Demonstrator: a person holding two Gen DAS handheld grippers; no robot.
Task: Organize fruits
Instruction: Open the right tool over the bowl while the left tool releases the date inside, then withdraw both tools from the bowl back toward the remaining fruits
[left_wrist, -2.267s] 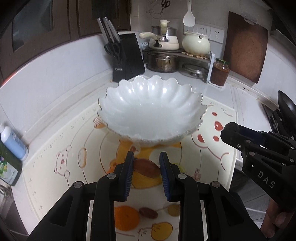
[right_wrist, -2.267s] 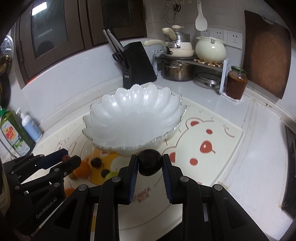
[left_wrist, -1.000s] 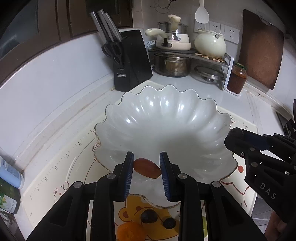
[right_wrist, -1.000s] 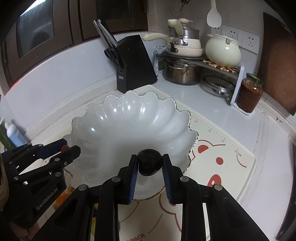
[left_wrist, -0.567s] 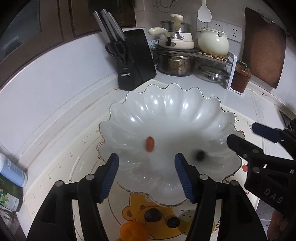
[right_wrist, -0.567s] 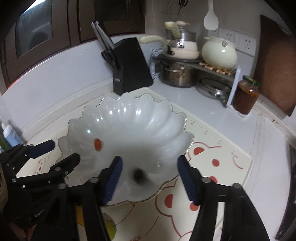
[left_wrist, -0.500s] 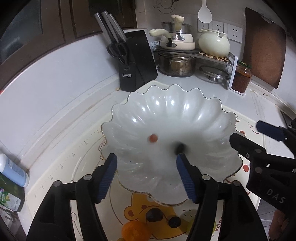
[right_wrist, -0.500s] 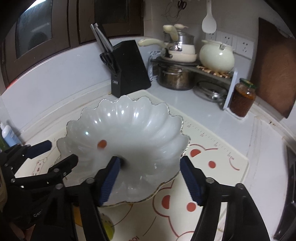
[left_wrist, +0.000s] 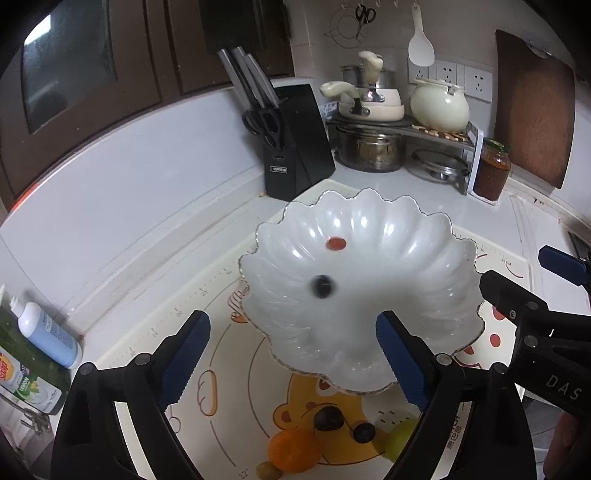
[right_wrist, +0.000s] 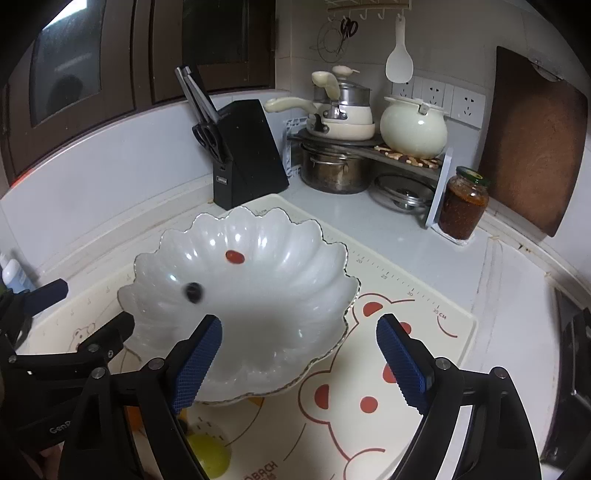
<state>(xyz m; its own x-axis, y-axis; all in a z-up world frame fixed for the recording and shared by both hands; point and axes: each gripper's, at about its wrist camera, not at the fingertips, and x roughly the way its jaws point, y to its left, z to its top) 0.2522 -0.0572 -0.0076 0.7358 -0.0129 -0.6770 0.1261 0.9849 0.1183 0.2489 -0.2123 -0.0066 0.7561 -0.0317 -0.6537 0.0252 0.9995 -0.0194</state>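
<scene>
Fruit is going from the printed mat (left_wrist: 207, 373) into the scalloped white bowl (left_wrist: 417, 258), and the step in hand reads as the release. Both tools are widening with nothing between their pads: the left gripper (left_wrist: 293, 354) hangs over the near rim of the bowl, and the right gripper (right_wrist: 299, 354) over the same rim from the other side. Neither touches the bowl.

Two pieces lie inside. A small red fruit (left_wrist: 335, 243) sits on the far slope, and a dark round fruit (left_wrist: 322, 286) lower down is smeared, so it is probably rolling on the smooth glaze. The right-wrist view shows the same pair, red fruit (right_wrist: 234, 256) above dark fruit (right_wrist: 192, 292).

To finish the step well, the person should let the jaws spread fully and lift clear without nudging the rim, since the bowl stands on a narrow foot and could rock or slide on the mat. Waiting for the dark fruit to settle is sensible before adding more.

More fruit remains on the mat just in front of the bowl: an orange (left_wrist: 293, 449), a dark plum-like fruit (left_wrist: 328, 418), a smaller dark one (left_wrist: 364, 432), a green fruit (left_wrist: 400, 437) and a small brownish one (left_wrist: 267, 469) at the frame edge. The orange is the widest and likely needs a nearly full spread. The round ones may roll when pinched, so a centred, level grip suits them.
</scene>
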